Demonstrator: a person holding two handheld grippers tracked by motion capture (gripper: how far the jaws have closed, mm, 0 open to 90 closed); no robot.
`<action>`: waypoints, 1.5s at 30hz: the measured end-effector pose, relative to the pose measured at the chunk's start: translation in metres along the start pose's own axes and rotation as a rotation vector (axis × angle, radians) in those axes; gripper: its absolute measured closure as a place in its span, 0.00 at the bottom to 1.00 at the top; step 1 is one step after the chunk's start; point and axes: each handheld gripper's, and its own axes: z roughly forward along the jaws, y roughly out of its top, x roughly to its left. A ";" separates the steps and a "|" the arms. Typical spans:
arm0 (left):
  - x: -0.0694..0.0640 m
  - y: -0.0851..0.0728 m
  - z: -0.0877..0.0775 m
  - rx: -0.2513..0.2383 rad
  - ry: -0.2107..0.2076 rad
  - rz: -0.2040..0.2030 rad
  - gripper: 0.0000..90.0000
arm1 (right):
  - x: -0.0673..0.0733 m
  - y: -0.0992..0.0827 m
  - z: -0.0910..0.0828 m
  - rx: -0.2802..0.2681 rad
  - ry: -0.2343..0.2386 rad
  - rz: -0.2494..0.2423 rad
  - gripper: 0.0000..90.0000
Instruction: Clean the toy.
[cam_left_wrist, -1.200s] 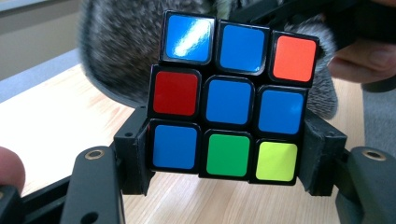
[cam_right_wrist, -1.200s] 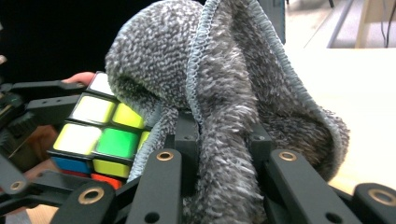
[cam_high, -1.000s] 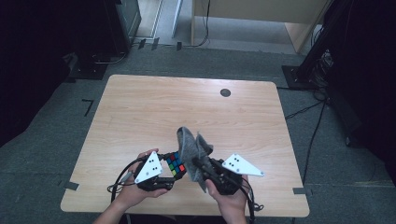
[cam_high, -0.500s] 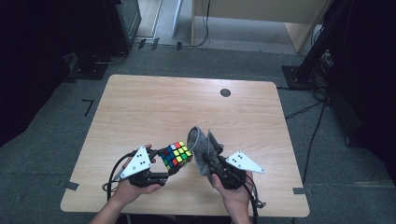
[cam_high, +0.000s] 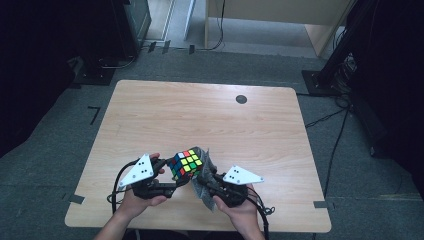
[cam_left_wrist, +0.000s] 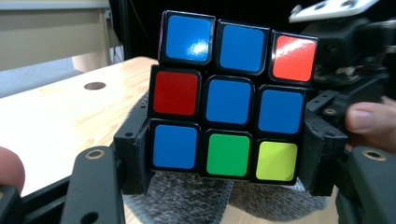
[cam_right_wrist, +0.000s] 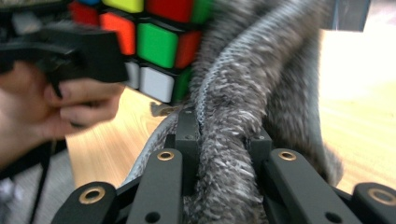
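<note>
High view places both of your hands at the near edge of the bench (cam_high: 150, 115). Your left claw (cam_high: 172, 177) is clamped on a puzzle cube (cam_high: 186, 164), held clear above the wood. Your right claw (cam_high: 202, 182) is clamped on a bunched grey cloth (cam_high: 206, 170), which stands up against the cube's right side.

Key relation for the coming move: the cube lies directly to the left of the cloth, and the two are touching or very nearly so. The cloth's long axis runs up and away from your right claw, alongside the cube's right face. Your right hand (cam_high: 235, 207) carries the wiping material, so it is the hand to travel; your left hand (cam_high: 137, 200) only has to present the face to be wiped.

Left gripper view confirms the grip: the black jaws bear on the cube's two lower side edges, with mostly blue stickers facing the camera and cloth lying beneath. Right gripper view shows the jaws pinched tight on a thick fold of cloth (cam_right_wrist: 233, 154), with the cube (cam_right_wrist: 159, 46) at upper left.

No brand, label or legible writing appears on the cube, the cloth or the bench.
</note>
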 end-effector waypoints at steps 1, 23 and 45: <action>0.001 -0.001 0.000 -0.002 -0.012 0.000 0.38 | 0.000 0.001 0.000 0.003 -0.005 -0.024 0.84; 0.008 -0.001 -0.003 -0.018 -0.043 -0.050 0.38 | 0.012 0.012 -0.010 -0.025 -0.063 -0.187 0.85; 0.003 -0.005 0.003 -0.079 0.020 -0.108 0.38 | 0.045 -0.007 0.024 -0.040 0.101 -0.050 0.84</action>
